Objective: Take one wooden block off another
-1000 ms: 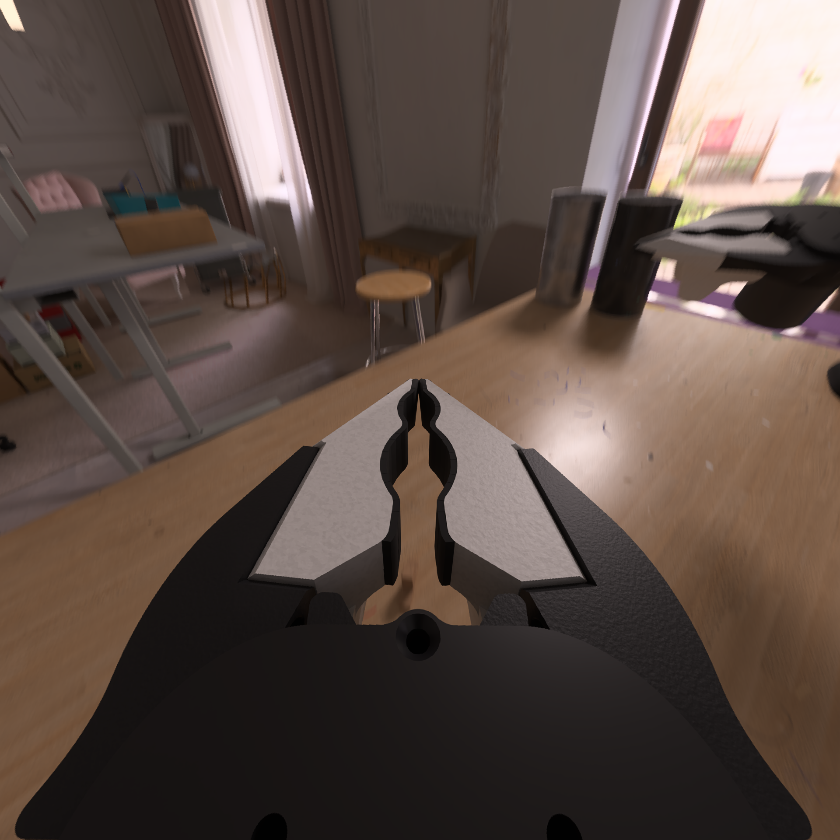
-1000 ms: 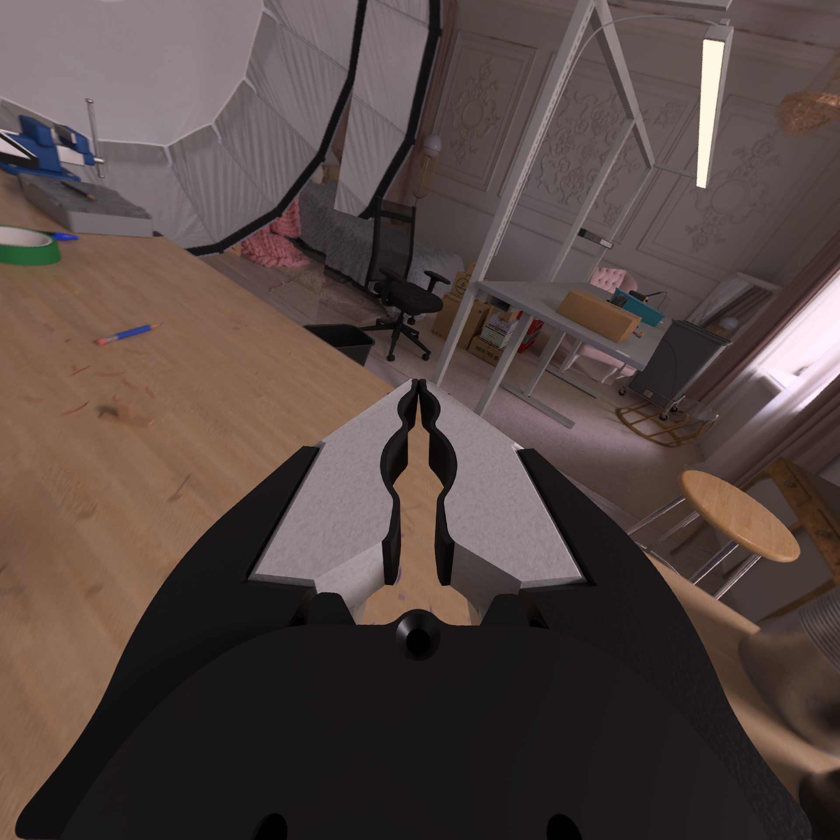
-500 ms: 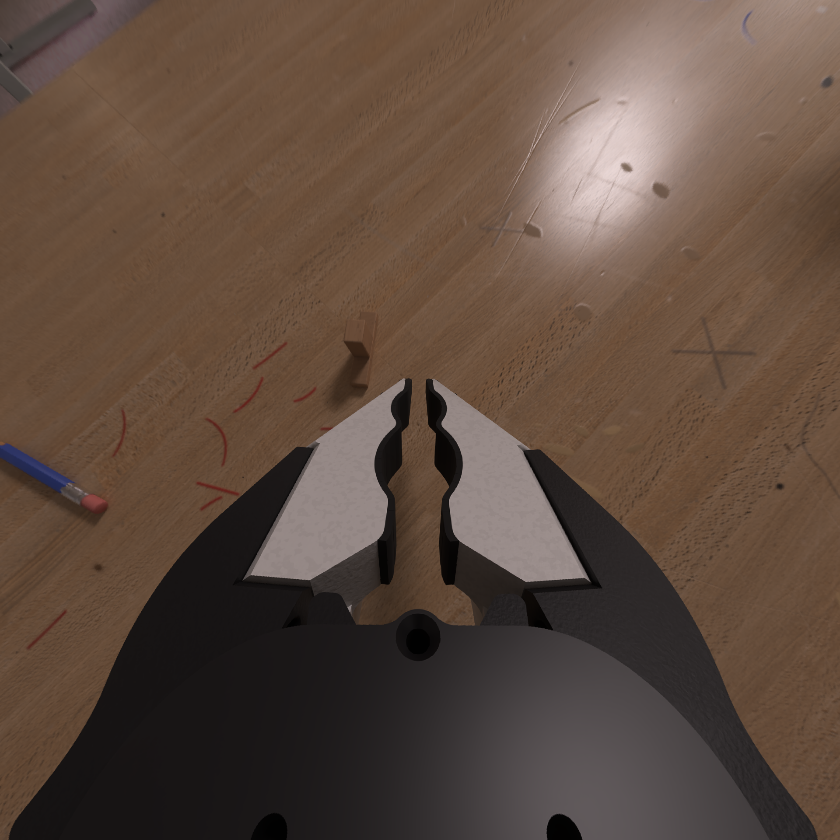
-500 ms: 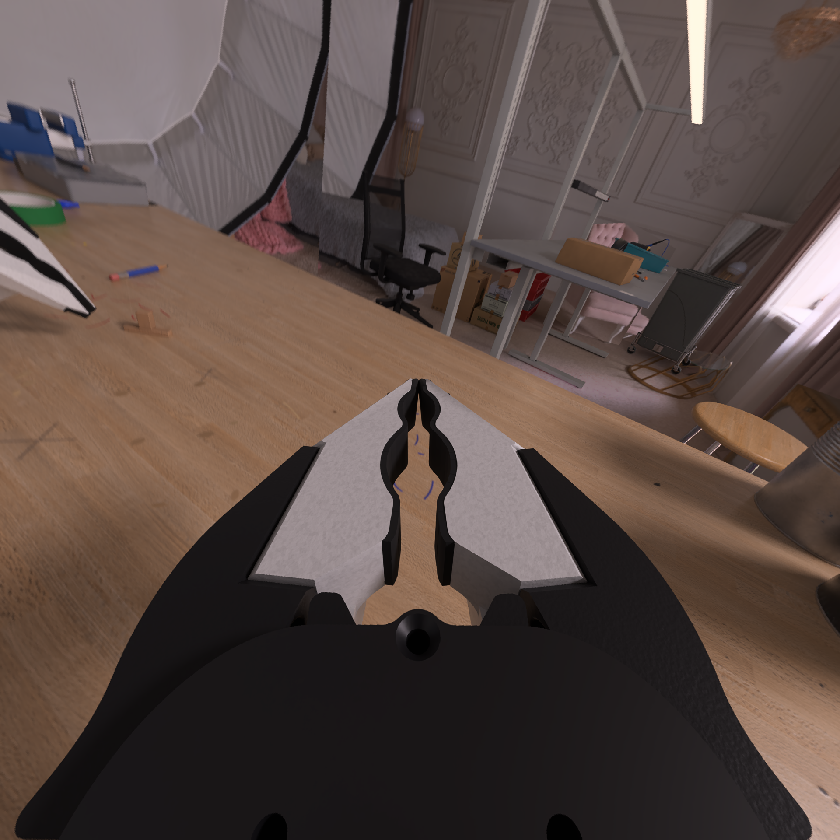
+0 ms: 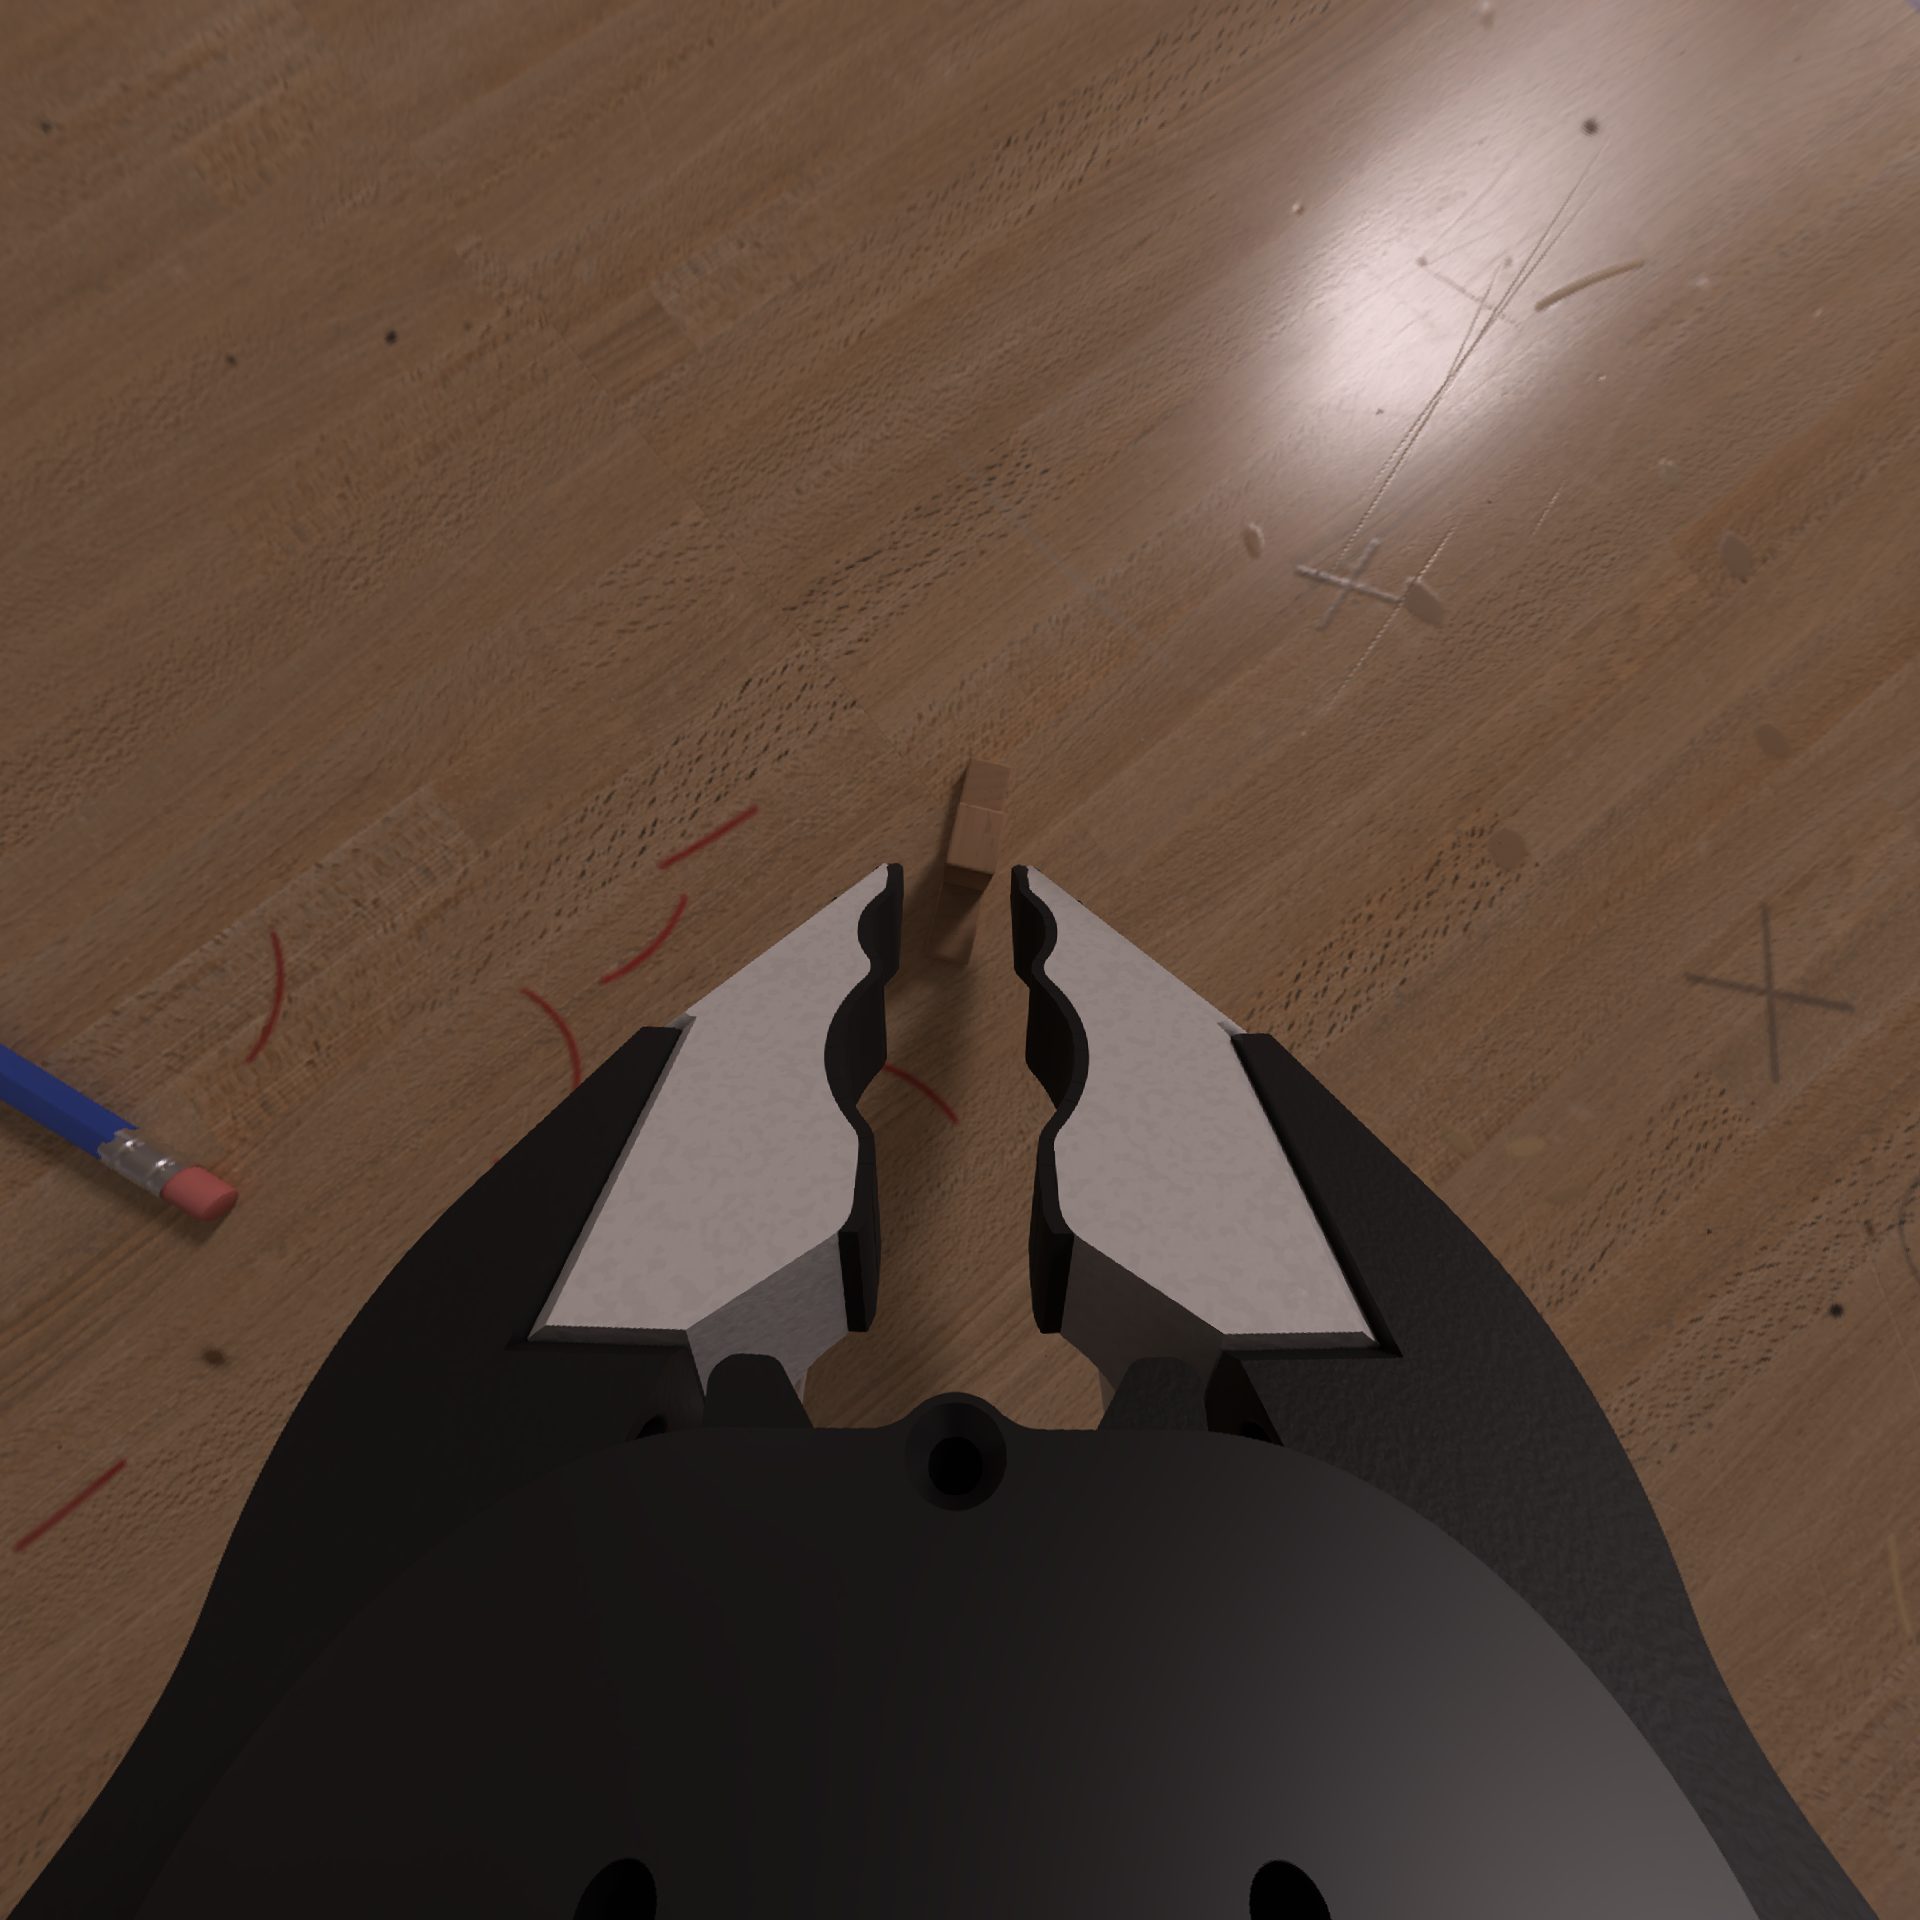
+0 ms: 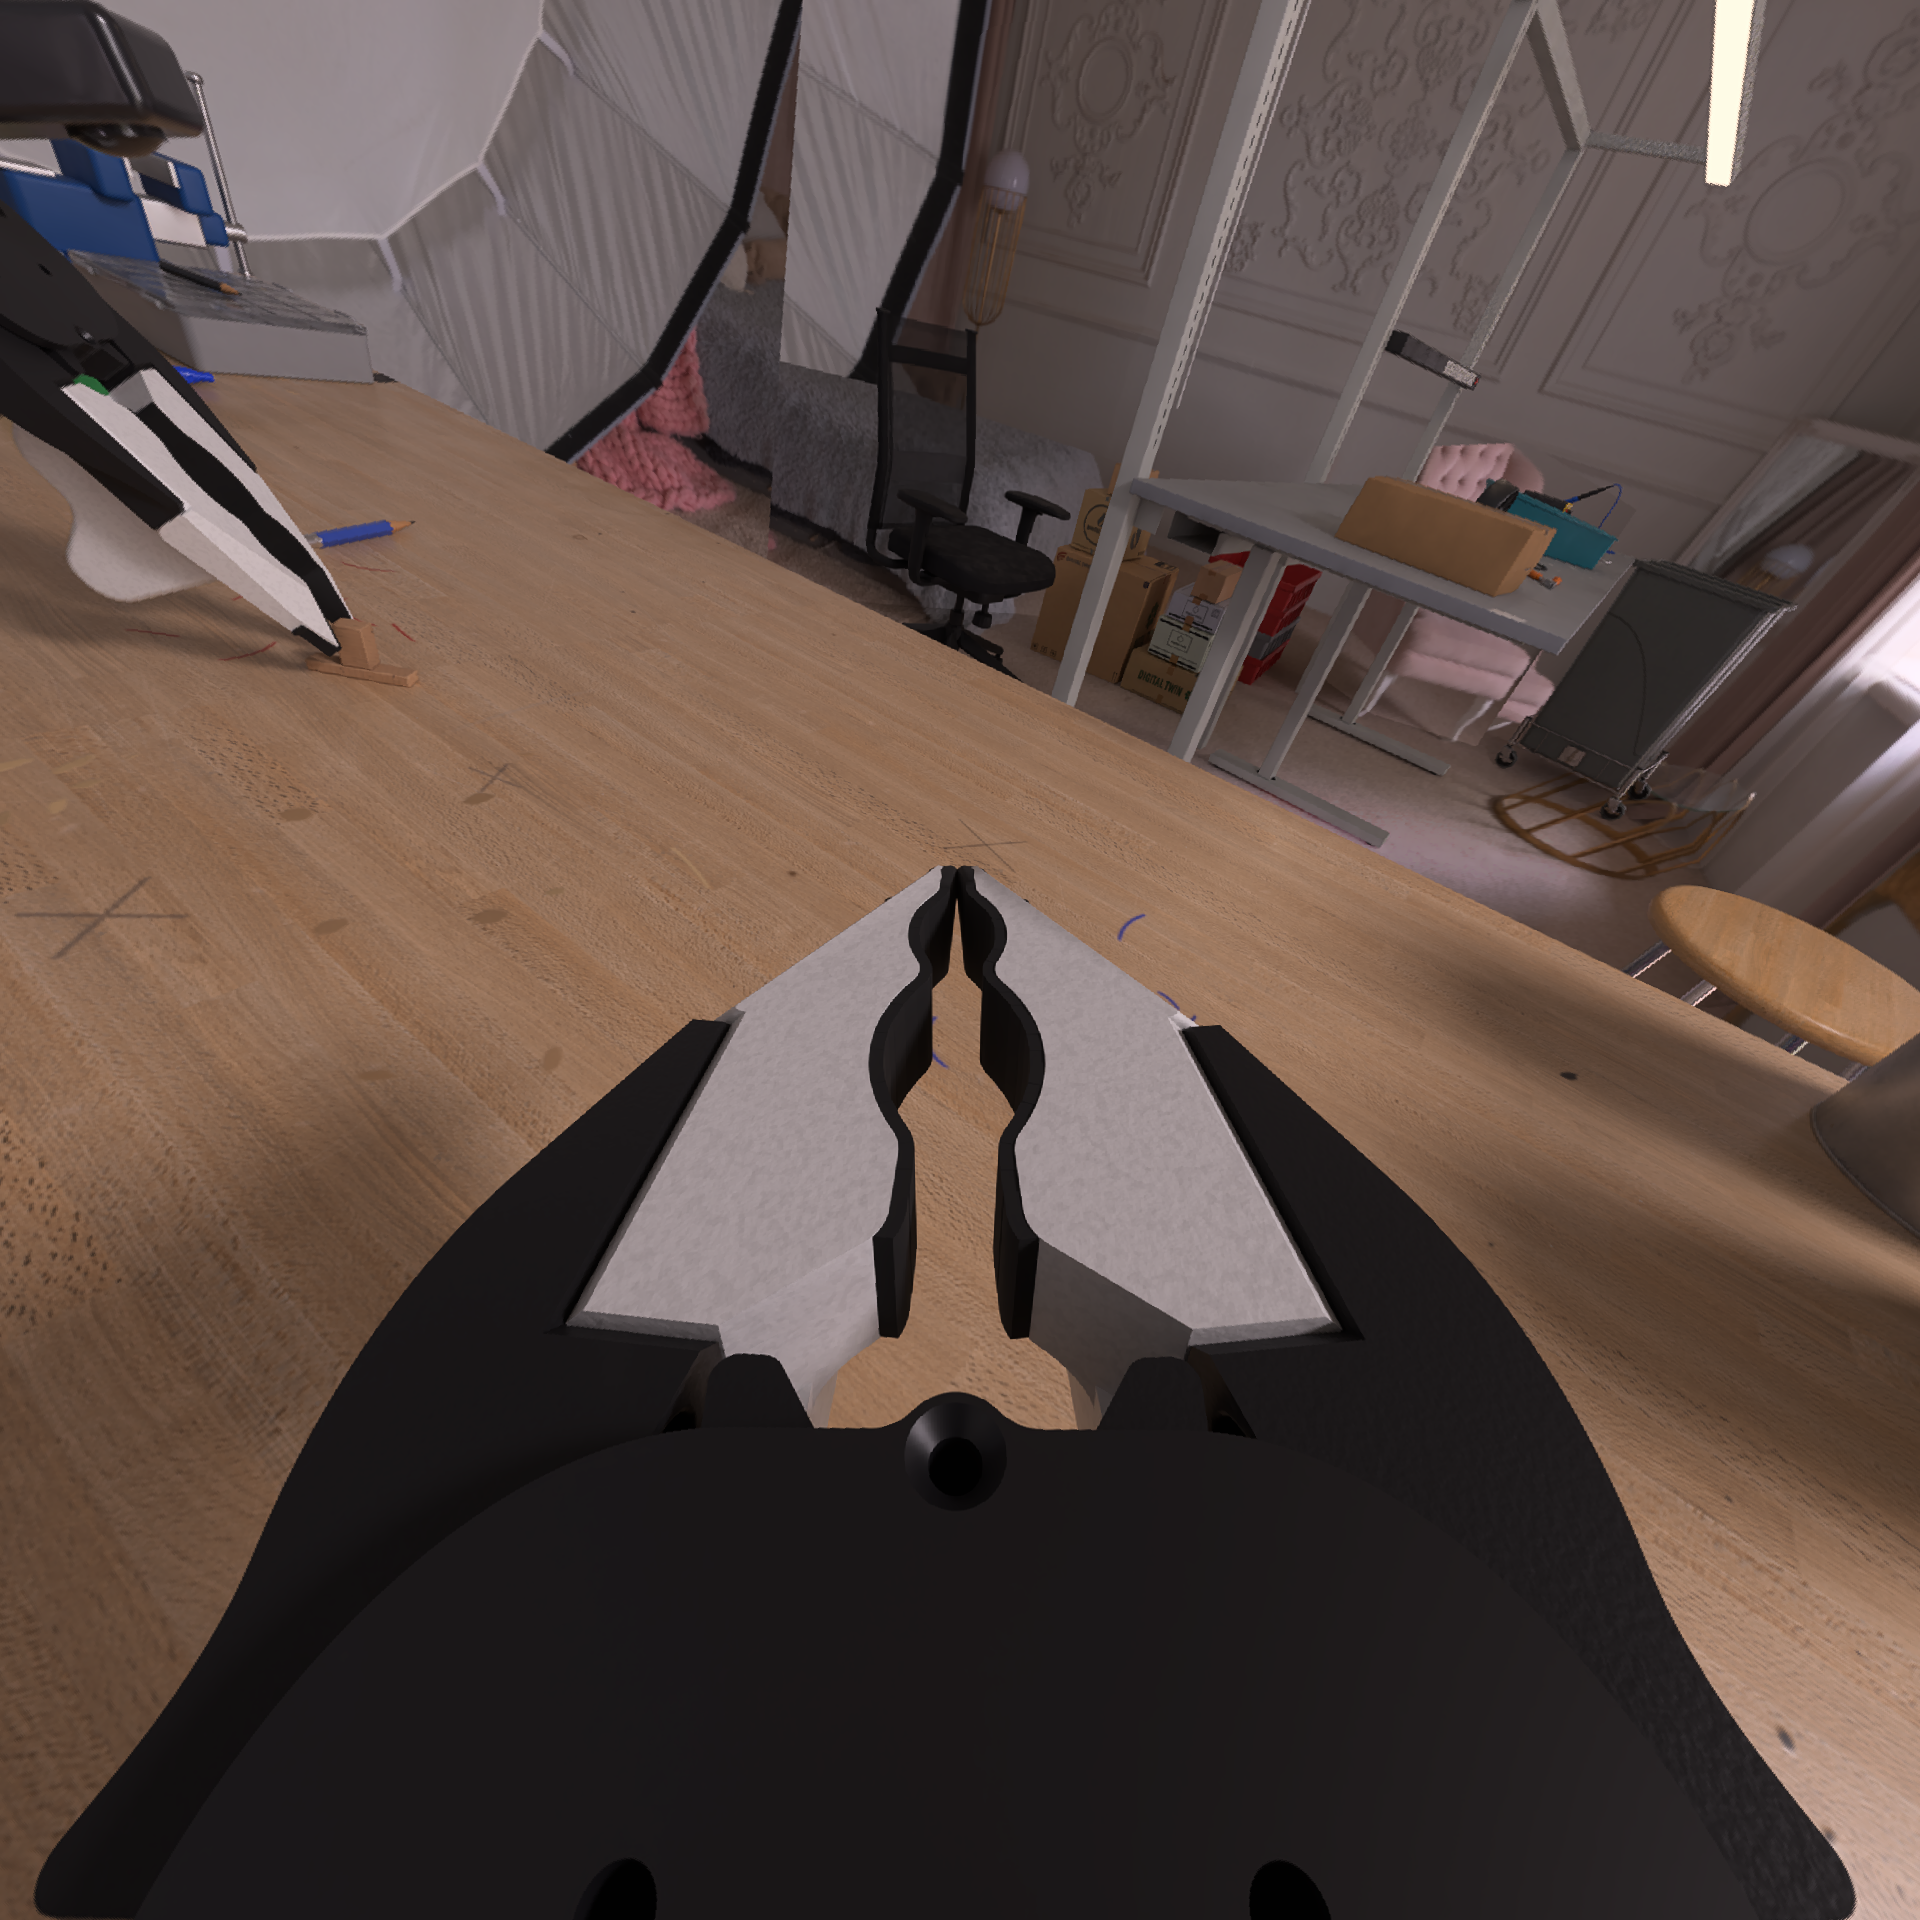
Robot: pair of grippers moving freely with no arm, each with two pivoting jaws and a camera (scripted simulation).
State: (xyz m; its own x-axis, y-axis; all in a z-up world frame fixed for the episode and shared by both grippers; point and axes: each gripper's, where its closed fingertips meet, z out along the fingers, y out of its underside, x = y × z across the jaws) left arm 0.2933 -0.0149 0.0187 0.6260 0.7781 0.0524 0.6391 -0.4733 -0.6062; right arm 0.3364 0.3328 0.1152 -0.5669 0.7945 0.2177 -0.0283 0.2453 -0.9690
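A small wooden block point(image 5: 975, 836) stands on a flat wooden block point(image 5: 951, 930) on the wooden table point(image 5: 623, 416). My left gripper point(image 5: 956, 883) is open, points steeply down, and its tips sit on either side of the pair, just short of the upper block. In the right wrist view the same gripper point(image 6: 322, 636) comes in from the left with its tips at the small block point(image 6: 358, 642), which rests on the flat block point(image 6: 366, 673). My right gripper point(image 6: 956, 881) is shut and empty, low over the table and far from the blocks.
A blue pencil point(image 5: 104, 1138) with a pink eraser lies left of the blocks, also seen in the right wrist view point(image 6: 358, 532). Red pencil marks surround the blocks. The table's far edge point(image 6: 1039, 717) runs diagonally. A metal cylinder point(image 6: 1881, 1132) stands at far right.
My left gripper tipped down towards the table, opened wider and closed in until the blocks sit at its tips. My right gripper stayed shut and turned towards the blocks.
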